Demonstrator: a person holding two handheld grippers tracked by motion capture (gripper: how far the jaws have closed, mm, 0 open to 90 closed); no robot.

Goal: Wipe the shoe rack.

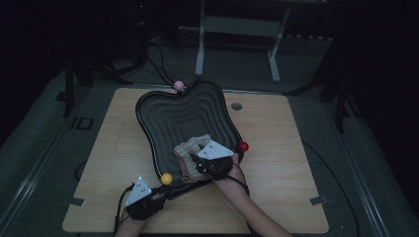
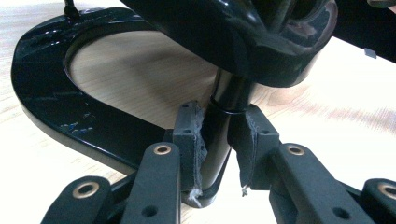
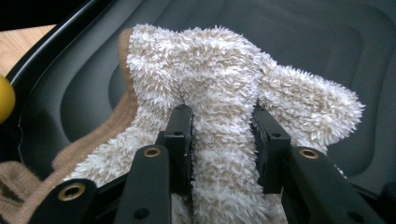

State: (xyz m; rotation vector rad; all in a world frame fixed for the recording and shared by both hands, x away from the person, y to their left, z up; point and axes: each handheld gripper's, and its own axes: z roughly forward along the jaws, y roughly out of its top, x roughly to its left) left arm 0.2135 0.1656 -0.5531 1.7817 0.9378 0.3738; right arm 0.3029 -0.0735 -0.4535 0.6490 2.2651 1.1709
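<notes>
Fuzzy beige cloth (image 3: 224, 93) bunched over near rim of black wavy tray (image 1: 163, 106), pinched by right tool (image 1: 200, 159); right gripper view shows pile squeezed between pads. Left tool (image 2: 217, 149) clamps tray's black stem (image 2: 219, 126) above curved base. Wooden surface (image 1: 276, 148), dim room. Forearms enter from bottom.

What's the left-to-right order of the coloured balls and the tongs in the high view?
Left tongs → yellow ball → pink ball → right tongs → red ball.
</notes>
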